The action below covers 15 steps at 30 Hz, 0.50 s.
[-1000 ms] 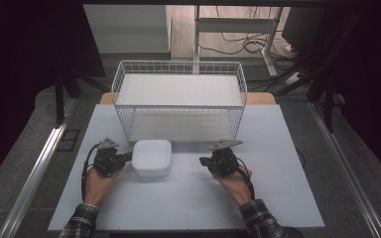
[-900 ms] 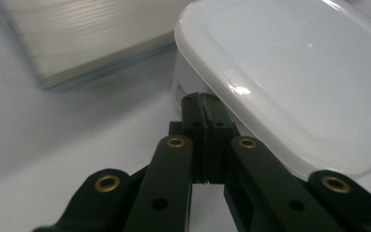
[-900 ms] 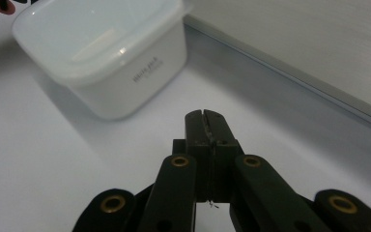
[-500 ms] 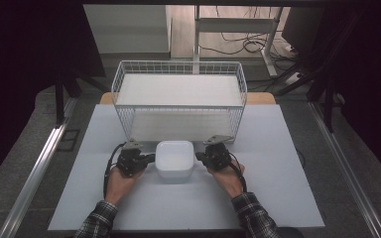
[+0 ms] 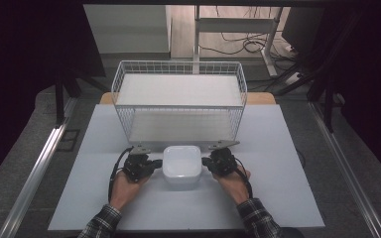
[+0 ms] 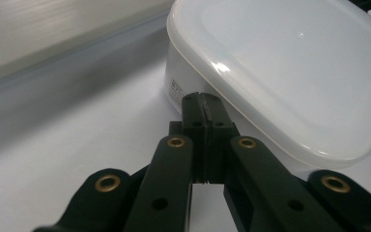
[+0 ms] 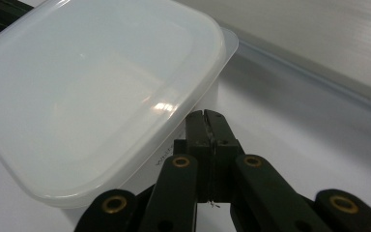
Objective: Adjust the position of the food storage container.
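A white lidded plastic container (image 5: pixel 181 166) sits on the pale table, just in front of the wire basket. My left gripper (image 5: pixel 155 164) is at its left side and my right gripper (image 5: pixel 206 162) at its right side, both shut with nothing between the jaws. In the left gripper view the closed tips (image 6: pixel 202 99) reach the container's (image 6: pixel 290 67) side wall under the lid rim. The right gripper's closed tips (image 7: pixel 204 117) likewise sit against the container's (image 7: pixel 87 92) wall below the rim. Whether the tips press on the walls I cannot tell.
A white wire basket (image 5: pixel 178 79) with a flat white panel inside stands behind the container, close to both grippers. The table's board (image 5: pixel 287 198) spreads to both sides and toward the front edge. Dark floor, metal rails and cables lie beyond.
My left gripper has moved right across the table with the container beside it. The container now lies centred between both grippers. The right gripper has hardly shifted.
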Tool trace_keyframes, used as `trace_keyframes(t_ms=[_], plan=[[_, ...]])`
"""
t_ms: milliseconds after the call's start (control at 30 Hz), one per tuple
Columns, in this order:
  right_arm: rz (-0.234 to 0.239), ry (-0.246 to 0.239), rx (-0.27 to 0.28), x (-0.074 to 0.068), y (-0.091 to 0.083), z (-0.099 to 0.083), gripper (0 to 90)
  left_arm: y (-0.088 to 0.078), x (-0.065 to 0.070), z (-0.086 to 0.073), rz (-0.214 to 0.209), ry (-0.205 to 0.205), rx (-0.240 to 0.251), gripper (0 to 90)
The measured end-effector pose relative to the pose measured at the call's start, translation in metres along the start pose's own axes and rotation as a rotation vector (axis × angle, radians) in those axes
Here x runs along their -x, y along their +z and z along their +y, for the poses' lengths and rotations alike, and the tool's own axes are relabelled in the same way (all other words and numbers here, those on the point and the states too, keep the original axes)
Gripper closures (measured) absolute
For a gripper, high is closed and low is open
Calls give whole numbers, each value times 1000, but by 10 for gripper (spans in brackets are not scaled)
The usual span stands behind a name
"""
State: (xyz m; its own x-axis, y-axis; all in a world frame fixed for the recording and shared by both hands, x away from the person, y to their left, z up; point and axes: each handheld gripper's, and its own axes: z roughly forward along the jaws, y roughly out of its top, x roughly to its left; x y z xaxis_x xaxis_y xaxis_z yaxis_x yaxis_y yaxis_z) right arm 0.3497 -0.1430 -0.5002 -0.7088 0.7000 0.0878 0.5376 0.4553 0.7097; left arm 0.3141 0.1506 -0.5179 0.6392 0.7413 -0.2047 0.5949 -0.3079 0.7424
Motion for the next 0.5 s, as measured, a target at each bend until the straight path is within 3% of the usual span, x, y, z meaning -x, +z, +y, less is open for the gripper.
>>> trace_keyframes(t_ms=[267, 400, 500], plan=[[9, -27, -8, -14, -17, -15, 892, -6, 13, -7, -20, 17, -31, 900], [21, -25, -6, -13, -19, -17, 891, -8, 13, -7, -10, 30, -28, 900], [13, -40, 29, -10, -30, -18, 877, -26, 12, -14, 23, 40, -12, 880]])
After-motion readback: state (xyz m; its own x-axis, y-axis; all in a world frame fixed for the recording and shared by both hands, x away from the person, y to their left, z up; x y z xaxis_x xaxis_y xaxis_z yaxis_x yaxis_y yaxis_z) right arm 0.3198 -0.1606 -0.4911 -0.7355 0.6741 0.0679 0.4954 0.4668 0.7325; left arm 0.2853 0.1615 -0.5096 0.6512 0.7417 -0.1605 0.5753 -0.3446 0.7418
